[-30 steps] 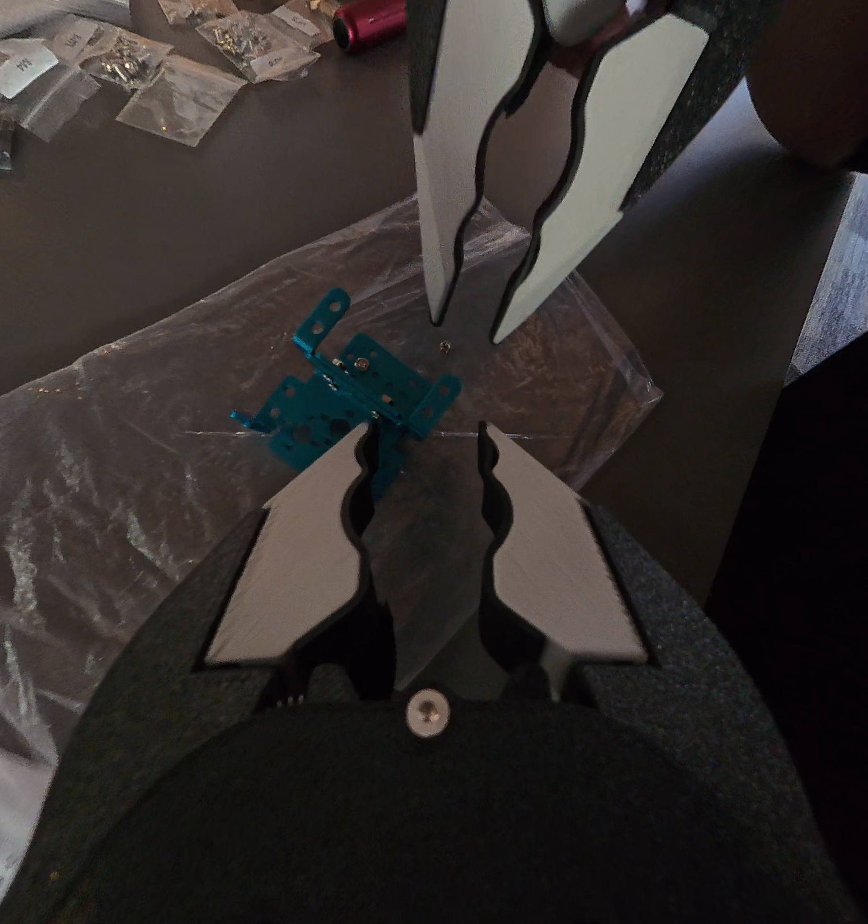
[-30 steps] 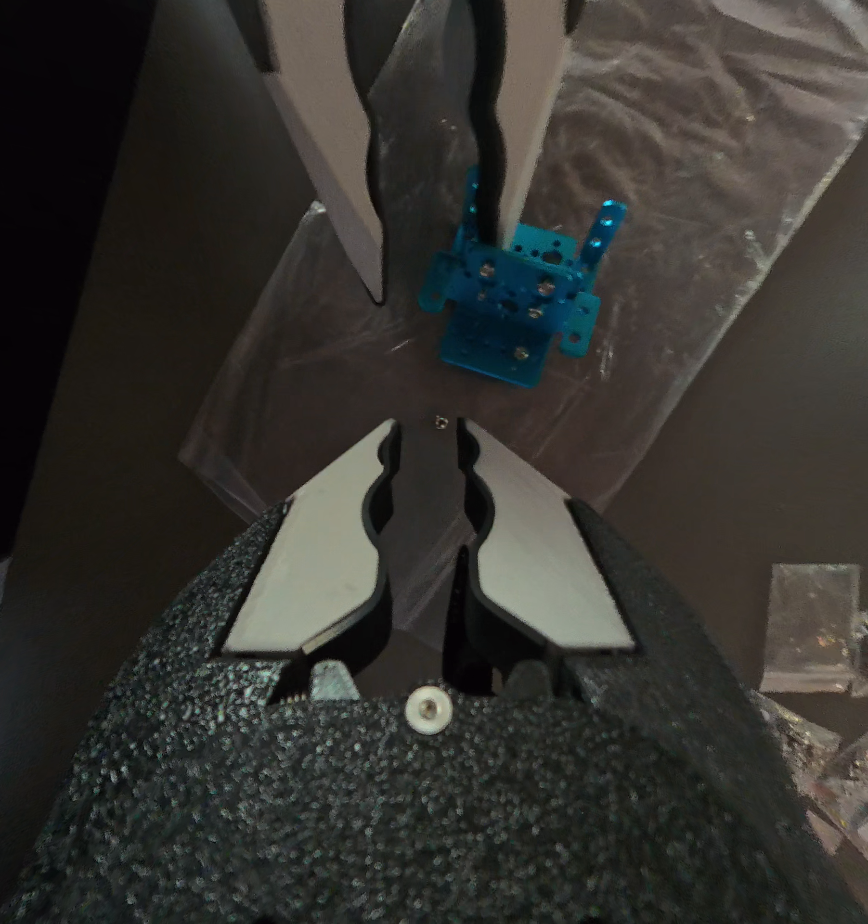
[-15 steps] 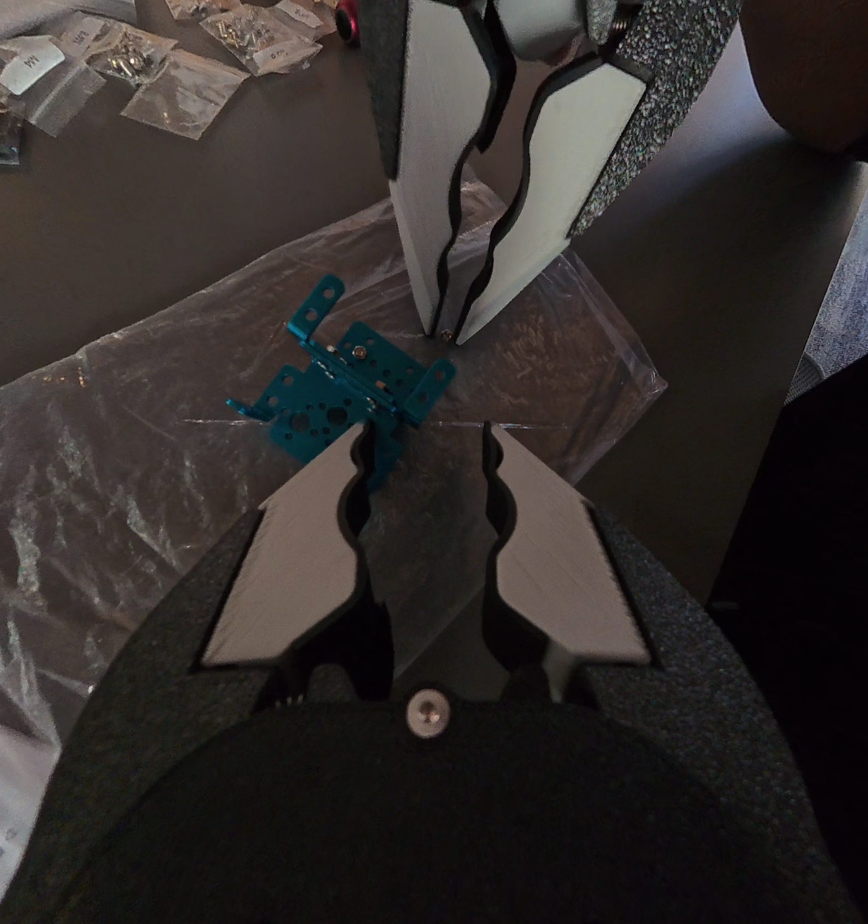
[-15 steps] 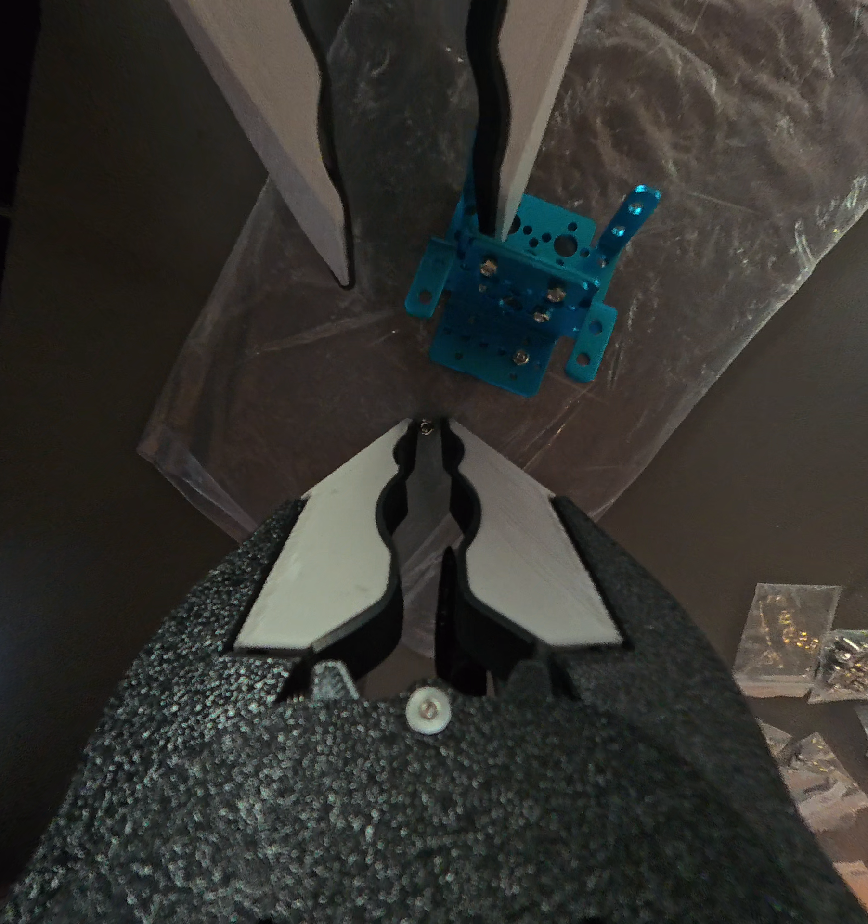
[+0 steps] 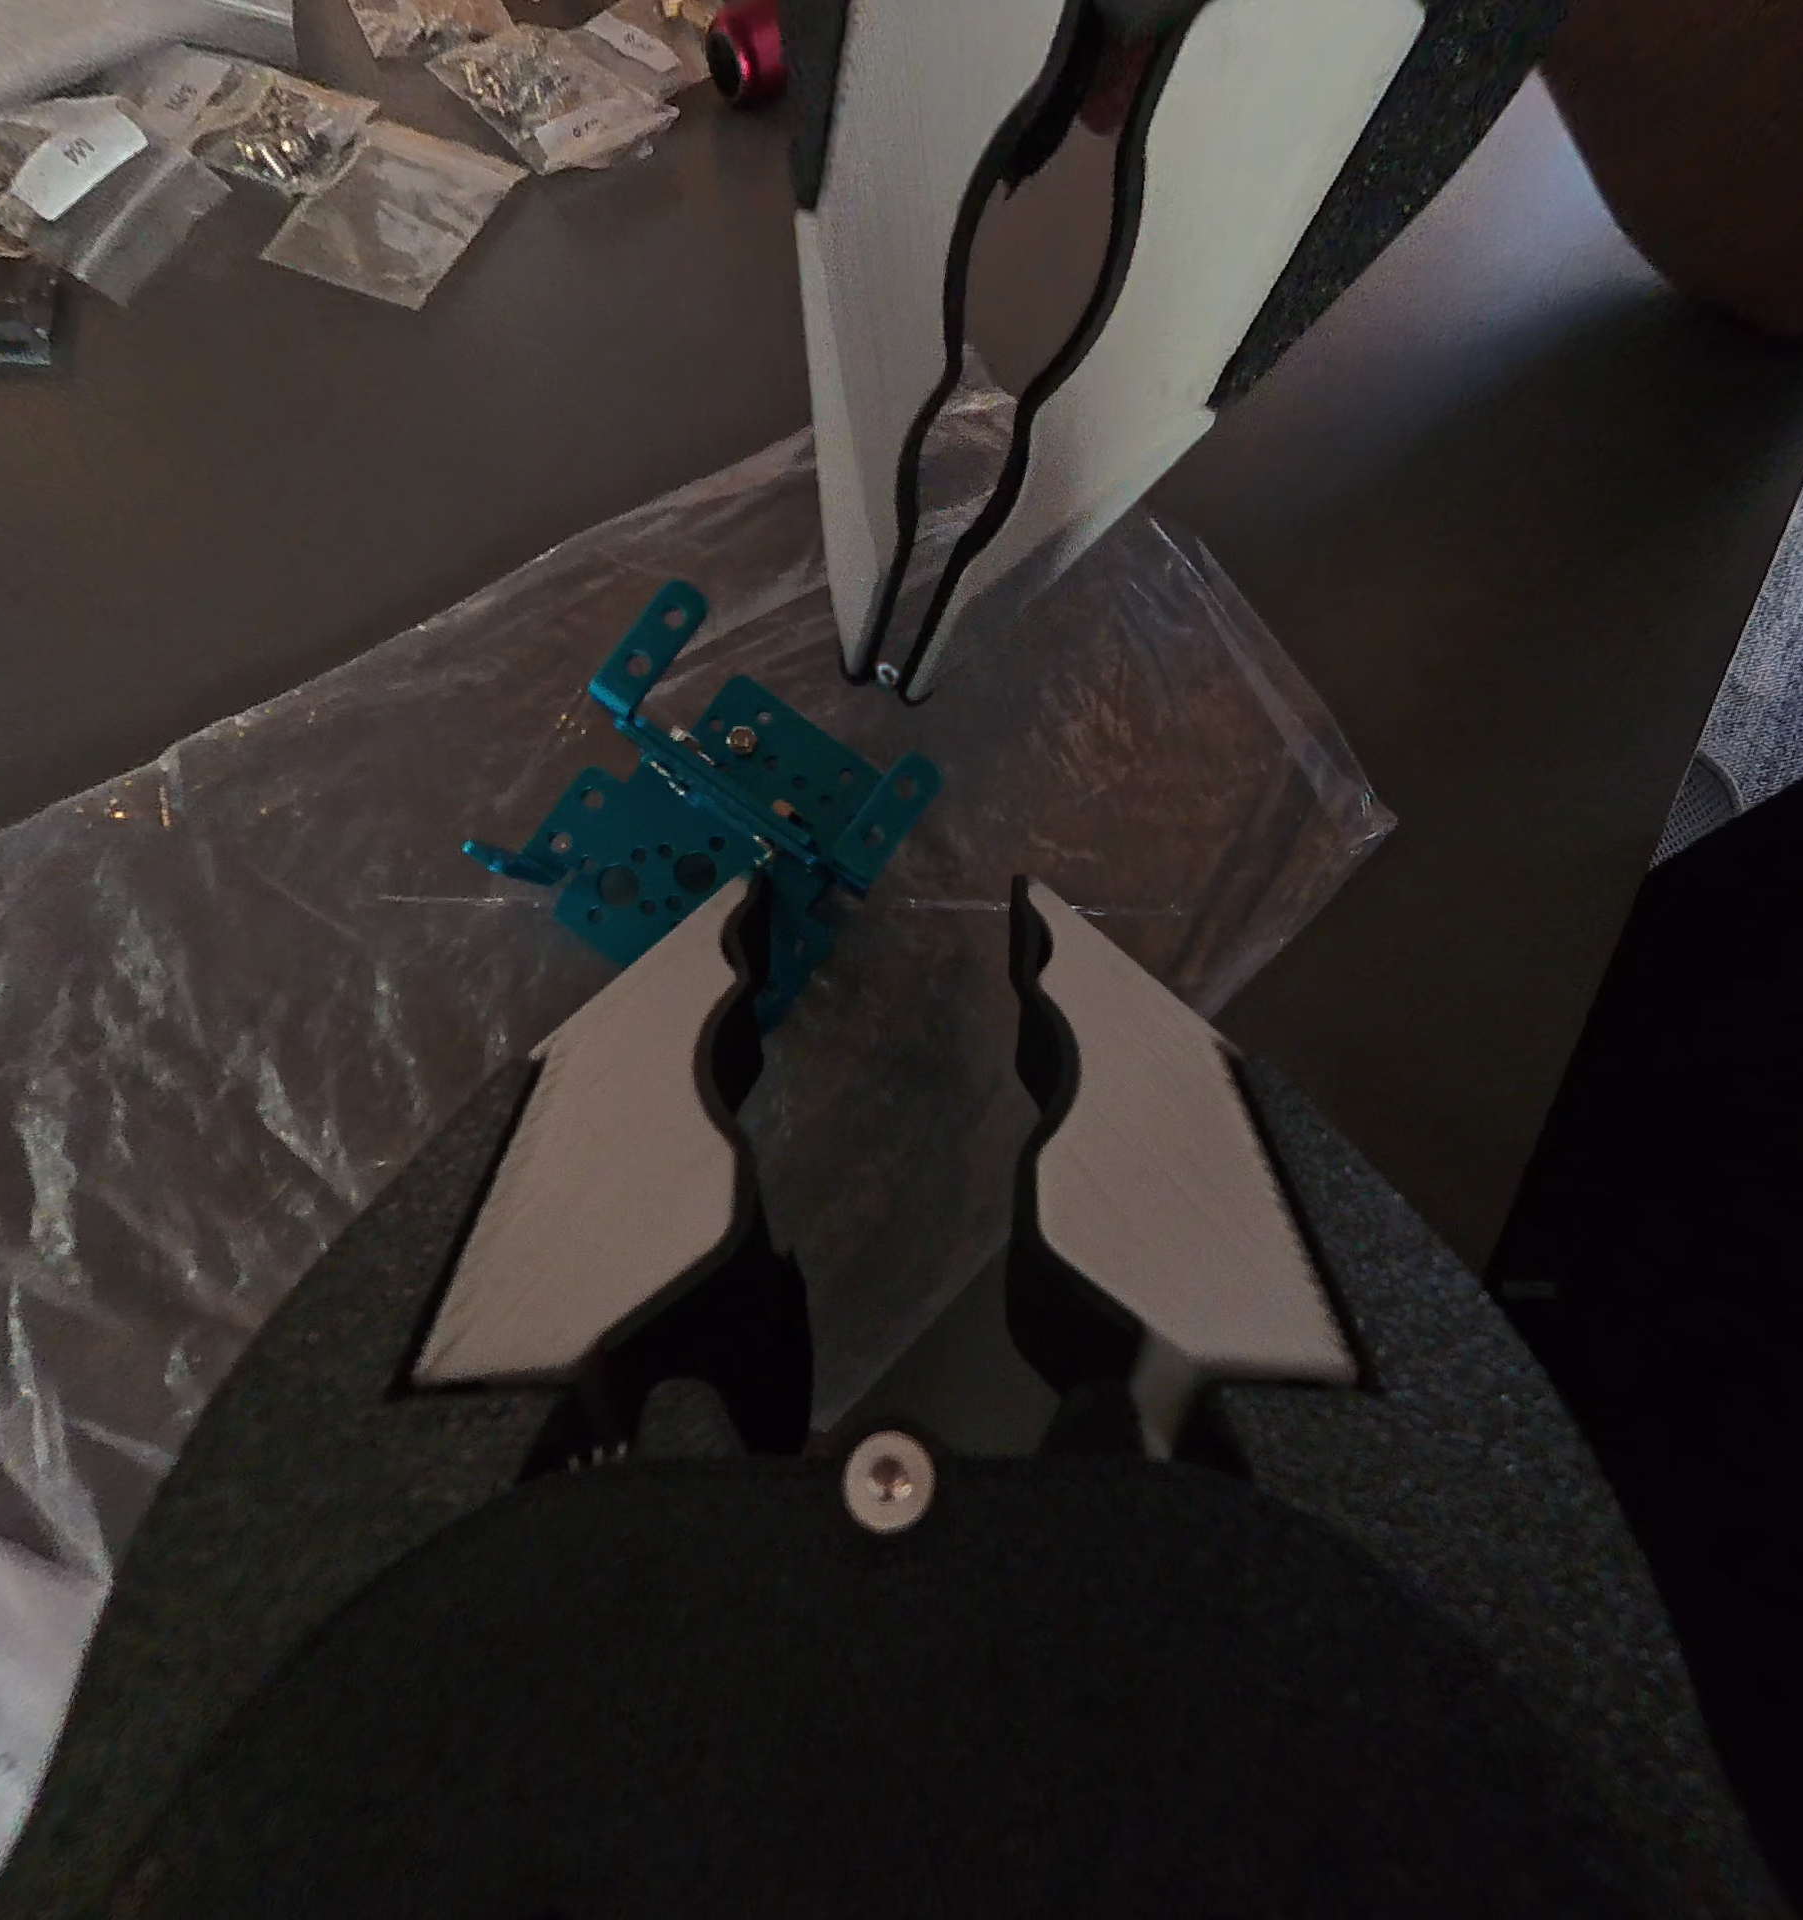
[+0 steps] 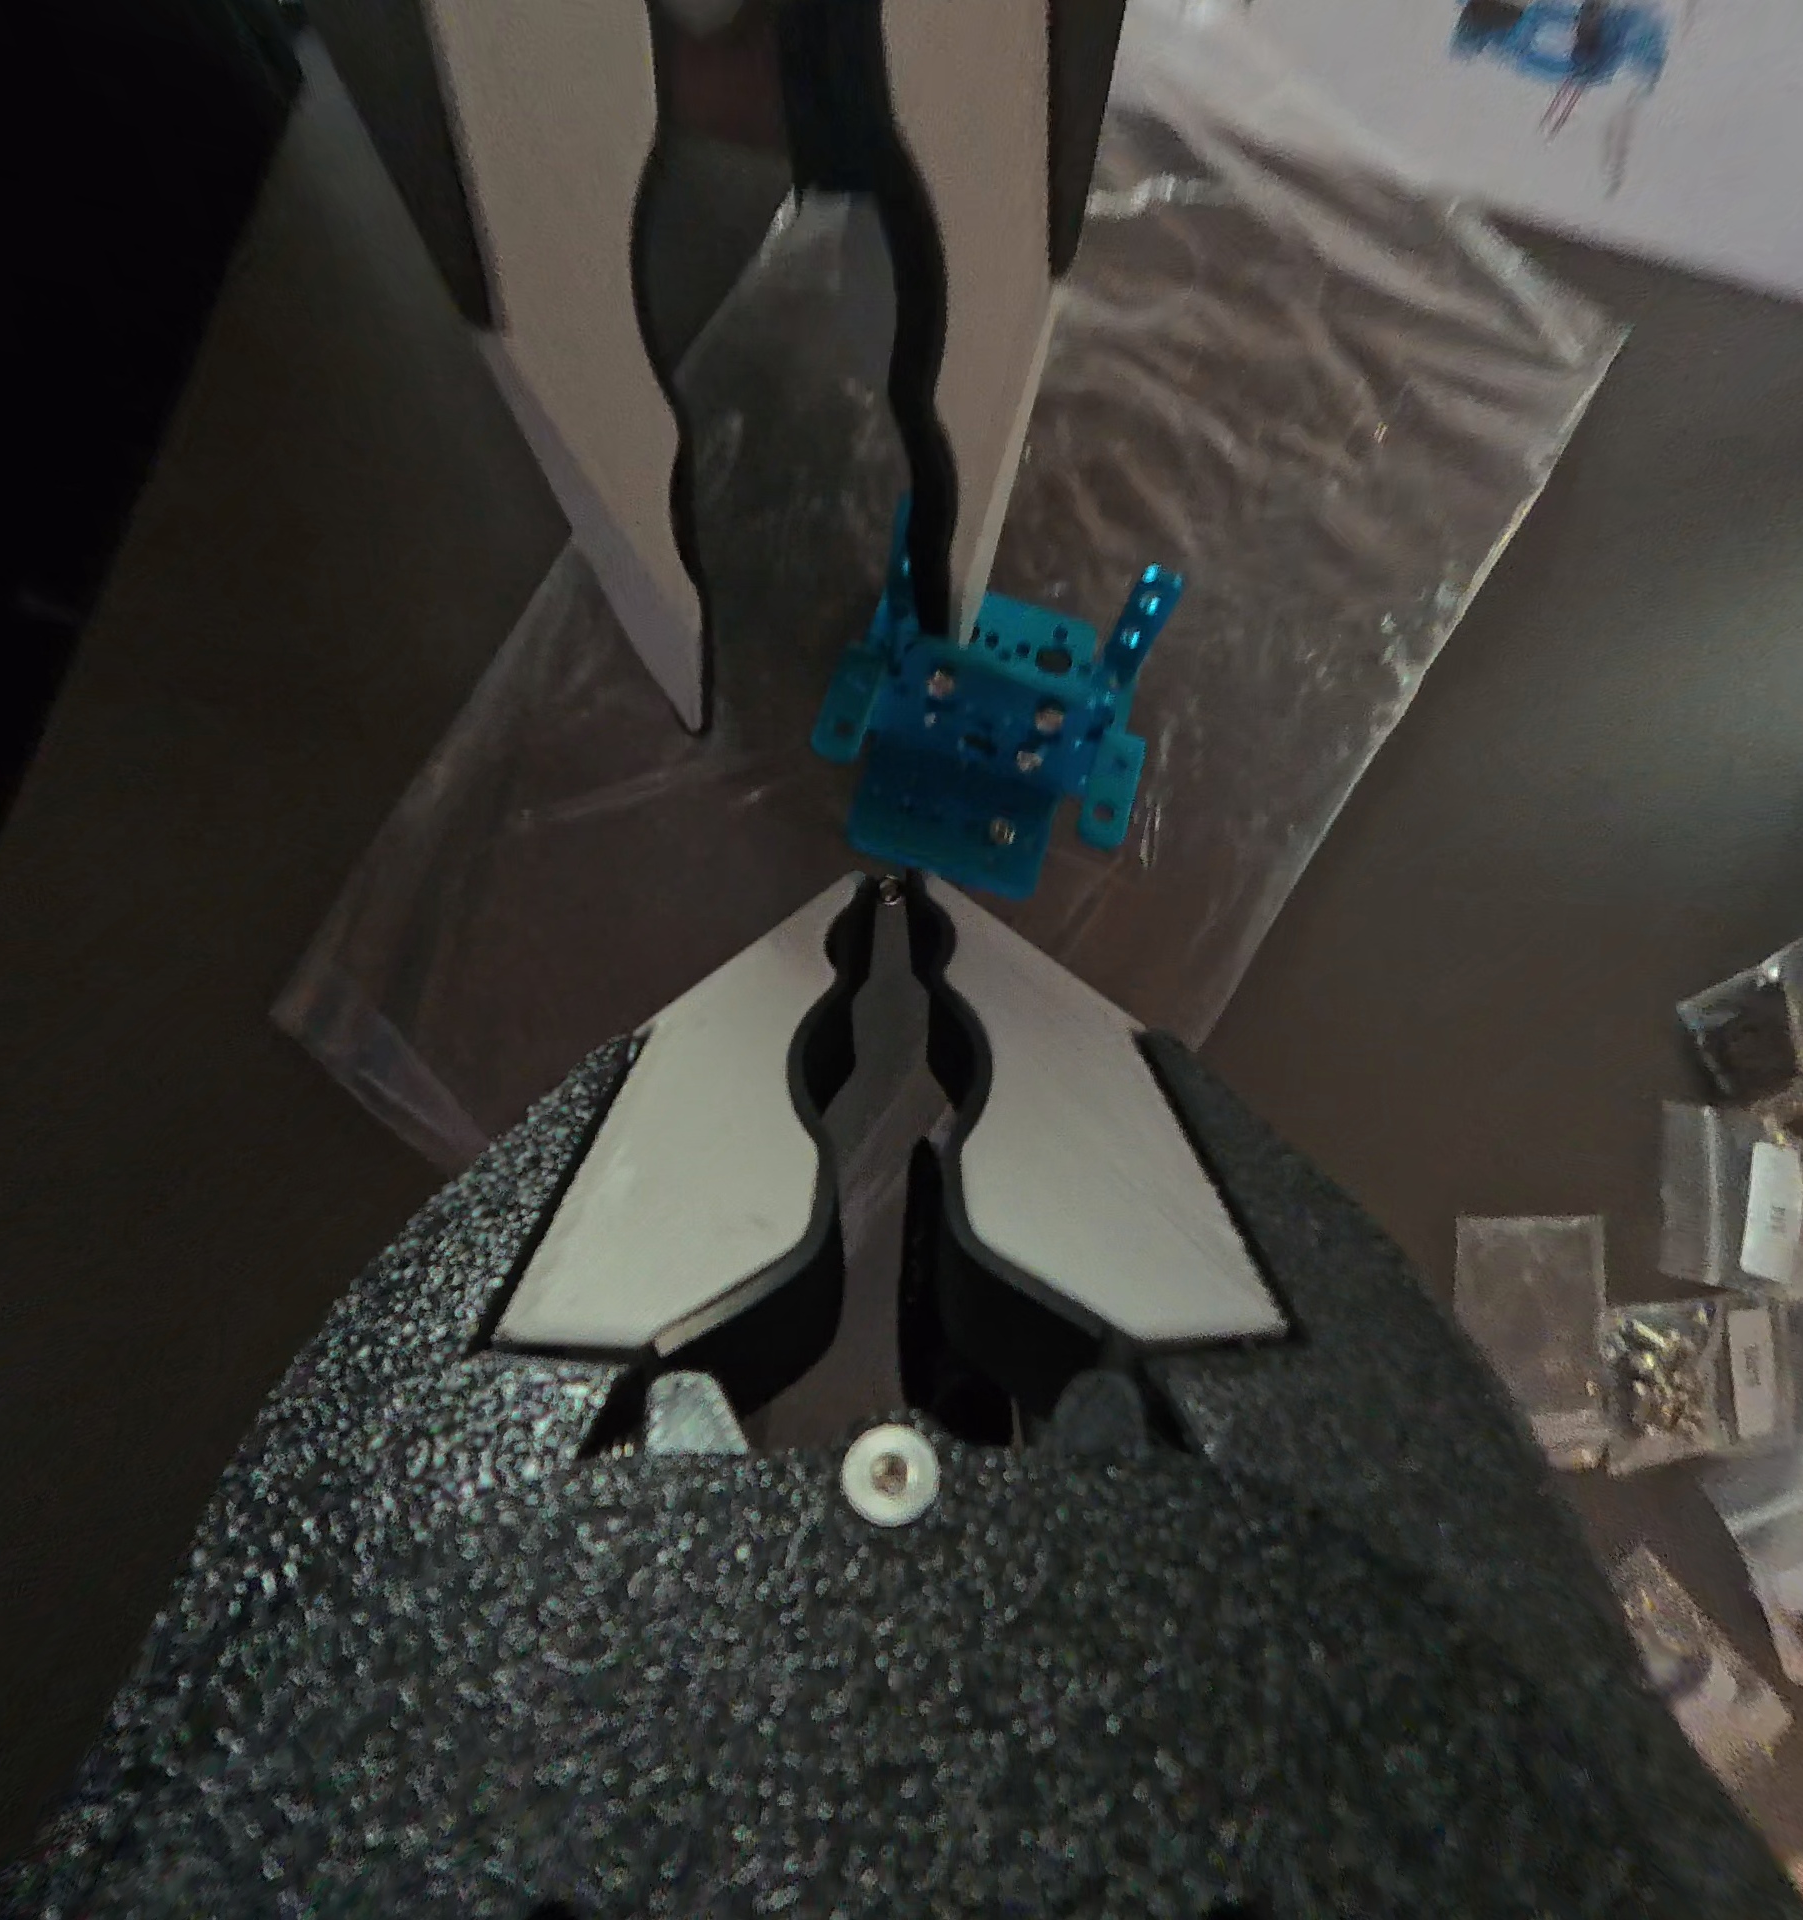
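A blue perforated metal bracket assembly (image 5: 710, 831) (image 6: 980, 748) lies on a clear plastic bag (image 5: 253, 987) (image 6: 1240, 520) on the dark table. My right gripper (image 6: 889, 883) is shut on a tiny silver nut (image 6: 889, 885), held at the fingertips just in front of the bracket; it shows in the left wrist view (image 5: 884, 681) with the nut (image 5: 884, 673) between its tips. My left gripper (image 5: 881, 894) is open and empty, its left fingertip (image 5: 731, 914) over the bracket's near edge; in the right wrist view it (image 6: 824, 675) hangs open above the bracket.
Several small clear bags of screws and hardware (image 5: 284, 156) (image 6: 1728, 1299) lie on the table. A red cylinder (image 5: 741, 62) lies by them. A white sheet with blue print (image 6: 1499, 125) lies beyond the plastic bag. The table edge (image 5: 1603, 935) runs along the right. Left and right tips are no more than a few centimetres apart.
My right gripper has closed on the small nut that lay on the plastic bag and lifted it slightly. The left gripper has stayed open over the bracket.
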Demonstrator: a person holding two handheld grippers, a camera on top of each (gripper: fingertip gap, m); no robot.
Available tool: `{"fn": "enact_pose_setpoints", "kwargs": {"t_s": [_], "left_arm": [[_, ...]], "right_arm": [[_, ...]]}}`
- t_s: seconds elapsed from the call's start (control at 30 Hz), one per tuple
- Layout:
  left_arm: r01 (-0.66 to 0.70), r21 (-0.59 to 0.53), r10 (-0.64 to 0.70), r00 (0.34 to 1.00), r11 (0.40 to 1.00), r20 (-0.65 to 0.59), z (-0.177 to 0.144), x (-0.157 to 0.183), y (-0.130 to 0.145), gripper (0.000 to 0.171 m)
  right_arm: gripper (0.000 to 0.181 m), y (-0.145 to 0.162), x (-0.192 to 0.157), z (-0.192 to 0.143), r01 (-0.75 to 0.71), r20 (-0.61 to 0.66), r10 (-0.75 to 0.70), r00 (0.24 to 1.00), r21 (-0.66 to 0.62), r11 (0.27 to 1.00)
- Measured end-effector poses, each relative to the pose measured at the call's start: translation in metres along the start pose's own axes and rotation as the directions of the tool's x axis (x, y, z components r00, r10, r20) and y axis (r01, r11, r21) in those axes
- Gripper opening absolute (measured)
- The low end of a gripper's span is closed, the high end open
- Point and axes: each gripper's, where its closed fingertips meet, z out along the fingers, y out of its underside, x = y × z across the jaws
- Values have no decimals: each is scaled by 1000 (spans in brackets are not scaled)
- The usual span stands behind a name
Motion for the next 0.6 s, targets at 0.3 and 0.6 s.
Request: {"fn": "enact_pose_setpoints", "kwargs": {"t_s": [0.3, 0.6], "left_arm": [[23, 3, -23, 1000, 1000, 8, 0, -2, -1, 49], [45, 7, -45, 999, 999, 7, -2, -3, 1, 53]], "right_arm": [[5, -17, 12, 15, -13, -46, 23, 999, 216, 976], [5, -19, 9, 18, -28, -25, 35, 999, 252, 967]]}}
